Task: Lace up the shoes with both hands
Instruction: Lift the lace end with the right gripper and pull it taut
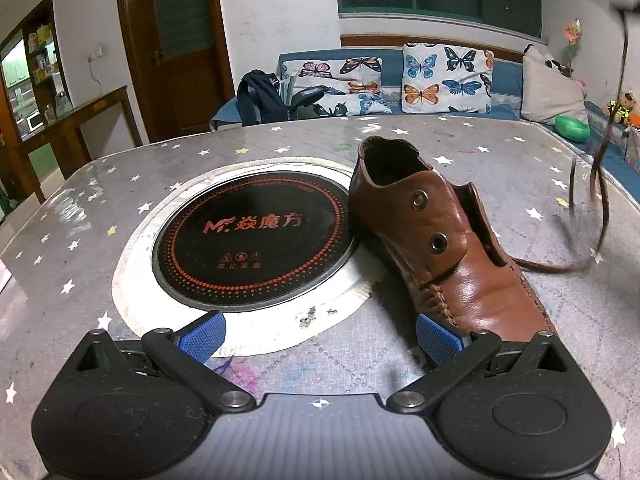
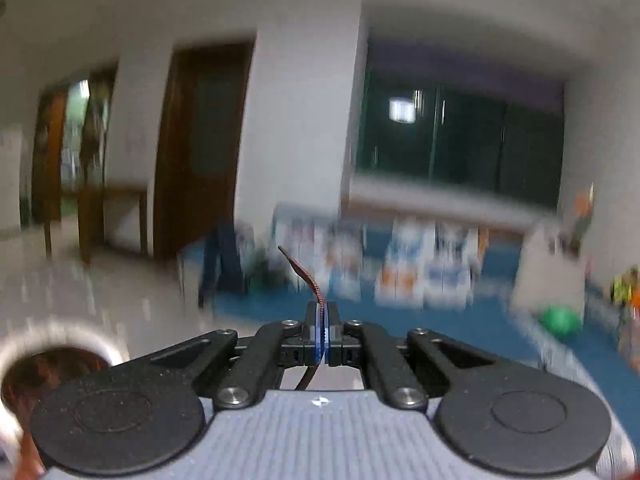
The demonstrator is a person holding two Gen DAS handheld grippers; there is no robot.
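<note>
A brown leather shoe [image 1: 436, 240] lies on the table with its toe towards me and two empty metal eyelets [image 1: 419, 200] on its near flap. My left gripper [image 1: 320, 334] is open just in front of the toe, its right blue pad [image 1: 438, 338] beside the toe. A dark brown lace [image 1: 600, 196] runs from the shoe's far side up to the top right of the left wrist view. My right gripper [image 2: 322, 330] is shut on the lace, whose tip [image 2: 298, 270] sticks out above the pads. It is raised high; its view is blurred.
A round black induction hob [image 1: 256, 236] in a white ring is set into the star-patterned table [image 1: 120, 184], left of the shoe. A blue sofa with butterfly cushions [image 1: 444, 76] stands behind the table. A wooden door and a side table are at the left.
</note>
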